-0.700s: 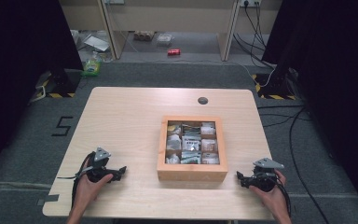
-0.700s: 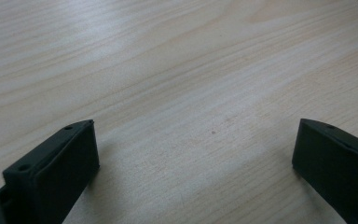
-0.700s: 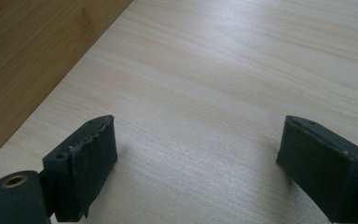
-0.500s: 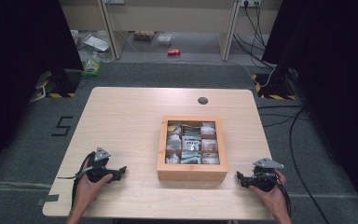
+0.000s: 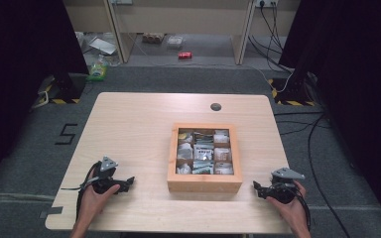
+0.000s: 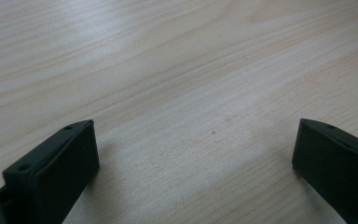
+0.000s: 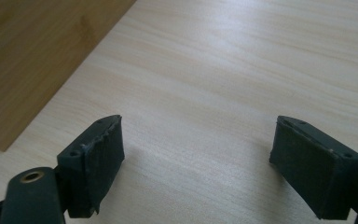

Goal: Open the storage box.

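Both grippers sit low on the bench (image 5: 129, 124), one in each of my hands, near the front edge. Left gripper (image 5: 127, 182) rests at the front left, its jaws spread wide and pointing right toward the wooden box (image 5: 204, 183); in the left gripper view (image 6: 193, 154) I see bare pale wood between the two black pads, nothing held. My left hand (image 5: 95, 198) wraps its body from behind, with the grey plate on top and the cable trailing off to the left.

Right gripper (image 5: 257, 187) rests at the front right, jaws also spread wide and pointing left toward the box. In the right gripper view (image 7: 196, 149) the gap between the pads holds only bench surface, and the darker wood of the box wall (image 7: 32, 56) fills the upper left corner, near but not touching the jaw on that side. My right hand (image 5: 290, 208) holds it from behind.

The box lies between the two grippers, right of the bench's middle, closer to my right gripper than to my left. It is close to square, slightly longer front to back, its sides running parallel to the bench edges. Dividers split it into a three-by-three grid of compartments, each holding small packets (image 5: 203, 151) whose kind I cannot make out. A small dark round thing (image 5: 216, 106) lies on the bench beyond the box, well apart from it.
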Demonstrator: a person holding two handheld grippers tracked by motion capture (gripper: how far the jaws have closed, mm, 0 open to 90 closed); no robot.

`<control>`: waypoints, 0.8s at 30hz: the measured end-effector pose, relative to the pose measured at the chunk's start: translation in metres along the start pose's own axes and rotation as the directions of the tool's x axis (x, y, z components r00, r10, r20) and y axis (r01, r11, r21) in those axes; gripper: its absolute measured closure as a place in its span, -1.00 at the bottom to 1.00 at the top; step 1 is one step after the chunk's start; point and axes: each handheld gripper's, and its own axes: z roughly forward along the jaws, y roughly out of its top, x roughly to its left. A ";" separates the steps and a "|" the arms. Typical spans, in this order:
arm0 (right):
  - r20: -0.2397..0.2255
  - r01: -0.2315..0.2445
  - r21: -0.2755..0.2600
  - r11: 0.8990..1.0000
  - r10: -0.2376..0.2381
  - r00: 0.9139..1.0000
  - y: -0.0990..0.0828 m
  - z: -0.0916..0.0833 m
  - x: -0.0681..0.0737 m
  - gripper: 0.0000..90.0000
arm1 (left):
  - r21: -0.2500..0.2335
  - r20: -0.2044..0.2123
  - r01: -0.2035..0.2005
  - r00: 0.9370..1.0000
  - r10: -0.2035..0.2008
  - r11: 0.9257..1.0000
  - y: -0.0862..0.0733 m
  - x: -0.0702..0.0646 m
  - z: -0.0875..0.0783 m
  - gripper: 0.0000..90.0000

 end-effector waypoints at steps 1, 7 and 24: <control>-0.001 0.003 -0.009 1.000 -0.003 1.000 0.001 -0.002 0.000 -0.60 | 0.000 0.000 0.000 1.000 0.000 1.000 0.000 0.000 0.000 -1.00; -0.042 0.005 -0.047 0.999 -0.007 0.999 0.008 -0.012 0.006 -0.54 | 0.000 0.001 0.000 1.000 0.000 1.000 0.000 0.000 0.000 -1.00; -0.138 0.081 -0.093 0.992 -0.093 0.986 0.013 -0.028 0.040 -0.28 | -0.001 0.004 -0.003 1.000 0.003 1.000 0.000 0.001 0.000 -1.00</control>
